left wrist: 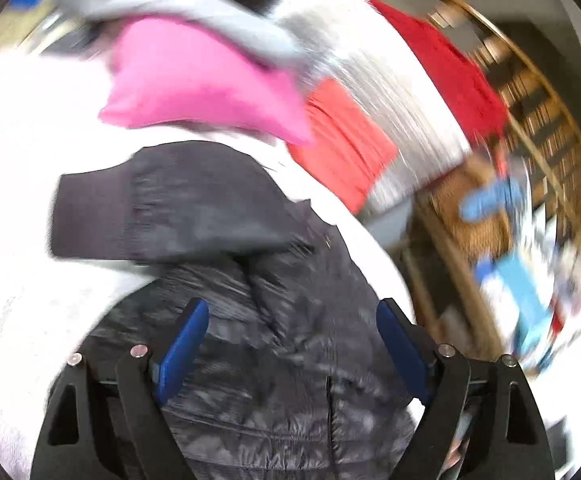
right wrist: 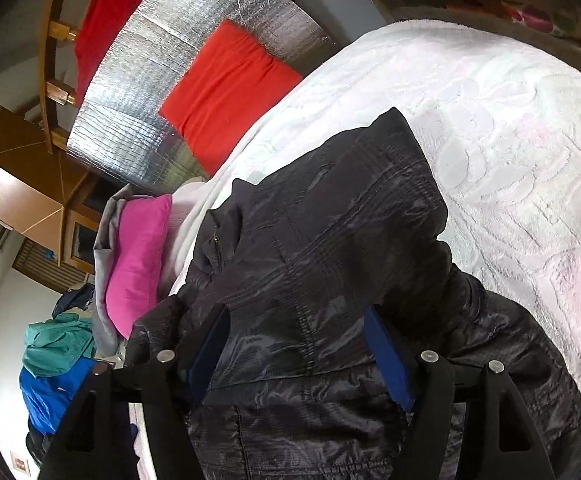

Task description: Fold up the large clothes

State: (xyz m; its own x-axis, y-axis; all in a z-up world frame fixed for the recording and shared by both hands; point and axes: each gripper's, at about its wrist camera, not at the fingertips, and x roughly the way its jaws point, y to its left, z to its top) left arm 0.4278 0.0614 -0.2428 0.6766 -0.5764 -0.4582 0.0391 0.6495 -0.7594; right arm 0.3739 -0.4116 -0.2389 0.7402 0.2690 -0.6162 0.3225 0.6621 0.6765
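left tongs (left wrist: 292,320) apart above black puffer jacket (left wrist: 258,360), blurred by motion; right tongs (right wrist: 296,332) apart, blue pads (right wrist: 390,364) flanking a raised fold, contact unclear. jacket spread on white bedspread (right wrist: 510,140). beyond: pink pillow (right wrist: 138,260), orange cushion (right wrist: 226,92), silver foil mat (right wrist: 158,80), red cloth (right wrist: 110,12).
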